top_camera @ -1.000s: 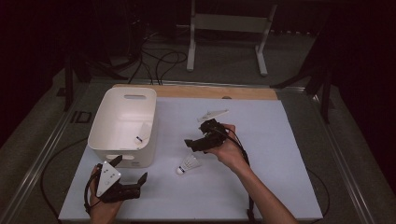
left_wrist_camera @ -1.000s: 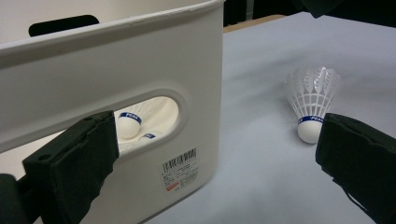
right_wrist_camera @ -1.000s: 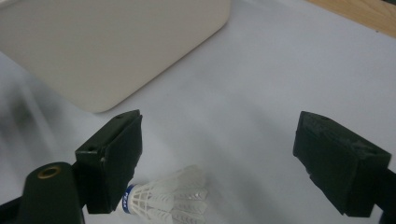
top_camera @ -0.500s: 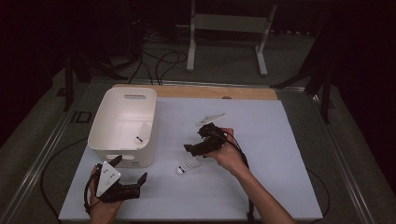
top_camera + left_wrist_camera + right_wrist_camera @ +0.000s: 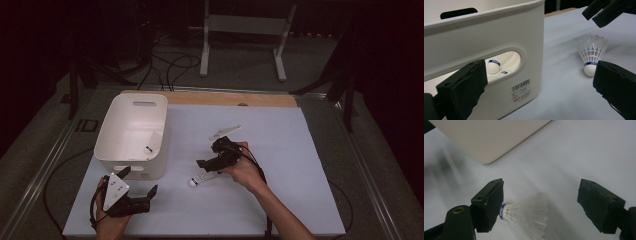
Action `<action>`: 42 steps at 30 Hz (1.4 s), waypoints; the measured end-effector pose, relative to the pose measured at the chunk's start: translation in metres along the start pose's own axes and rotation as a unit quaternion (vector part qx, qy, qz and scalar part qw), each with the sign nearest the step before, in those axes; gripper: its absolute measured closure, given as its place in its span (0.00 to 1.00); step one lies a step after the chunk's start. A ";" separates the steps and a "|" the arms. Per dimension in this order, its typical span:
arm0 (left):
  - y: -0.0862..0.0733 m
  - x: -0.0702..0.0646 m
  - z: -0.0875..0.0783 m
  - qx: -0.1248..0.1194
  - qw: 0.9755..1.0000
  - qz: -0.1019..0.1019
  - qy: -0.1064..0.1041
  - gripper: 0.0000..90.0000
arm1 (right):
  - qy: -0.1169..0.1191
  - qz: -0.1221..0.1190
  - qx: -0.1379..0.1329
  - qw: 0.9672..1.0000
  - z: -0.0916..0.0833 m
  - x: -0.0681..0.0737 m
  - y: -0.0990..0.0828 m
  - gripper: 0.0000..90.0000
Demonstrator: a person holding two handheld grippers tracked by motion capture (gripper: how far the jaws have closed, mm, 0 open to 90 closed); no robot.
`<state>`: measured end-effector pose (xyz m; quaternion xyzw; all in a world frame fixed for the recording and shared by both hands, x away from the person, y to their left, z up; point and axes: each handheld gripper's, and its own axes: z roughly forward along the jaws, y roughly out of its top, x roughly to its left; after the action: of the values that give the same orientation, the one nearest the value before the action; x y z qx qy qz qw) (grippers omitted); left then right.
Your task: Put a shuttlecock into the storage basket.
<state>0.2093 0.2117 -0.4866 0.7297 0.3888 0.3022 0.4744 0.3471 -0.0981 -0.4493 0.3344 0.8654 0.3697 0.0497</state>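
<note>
High view: at the near left edge of the white counter (image 5: 300,150), the left tool (image 5: 145,192) rests low in the person's left hand (image 5: 107,220), its jaws spread wide with nothing between them. Just beyond it stands a white bin (image 5: 131,135) with cut-out handles. In the left gripper view, a shuttlecock inside the bin (image 5: 494,66) shows through the near handle slot, above a barcode sticker (image 5: 521,89) on the bin's wall. To the right of the bin, a second shuttlecock (image 5: 200,177) lies on its side on the bare counter, cork end pointing toward the near edge. The right tool (image 5: 212,162), gripped in the person's right hand (image 5: 245,167), hangs directly over that shuttlecock and tilts down at it. The right gripper view looks along this tool's jaws: they have just been closing a little yet stand wide apart, the feather skirt lies between them, and the cork end is hidden behind the jaw at the left of that view. The pads do not press on it. A wooden strip (image 5: 225,97) runs along the far edge of the counter.
</note>
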 end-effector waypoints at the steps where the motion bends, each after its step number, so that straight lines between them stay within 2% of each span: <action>1: 0.000 0.000 0.000 0.000 1.000 0.000 0.000 0.00 | 0.001 0.001 0.001 1.000 0.000 0.001 -0.001 0.24; 10: 0.000 0.000 0.000 -0.001 1.000 -0.001 0.001 0.00 | 0.006 -0.006 0.021 1.000 0.007 0.007 -0.008 0.26; 16: 0.000 0.000 0.000 0.000 1.000 0.000 0.000 0.00 | 0.008 -0.006 0.022 1.000 0.006 0.011 -0.008 0.28; 28: 0.000 0.000 0.000 0.000 1.000 -0.001 0.000 0.00 | 0.010 -0.002 0.029 1.000 0.009 0.009 -0.013 0.29; 38: 0.000 0.000 0.000 0.000 1.000 -0.001 0.001 0.00 | 0.024 0.000 0.042 0.999 0.011 0.009 -0.016 0.45; 42: 0.000 0.000 0.000 0.000 1.000 -0.001 0.001 0.00 | 0.032 -0.001 0.049 0.998 0.012 0.011 -0.016 0.47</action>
<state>0.2091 0.2119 -0.4866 0.7290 0.3899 0.3027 0.4742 0.3340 -0.0923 -0.4676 0.3237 0.8839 0.3375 0.0056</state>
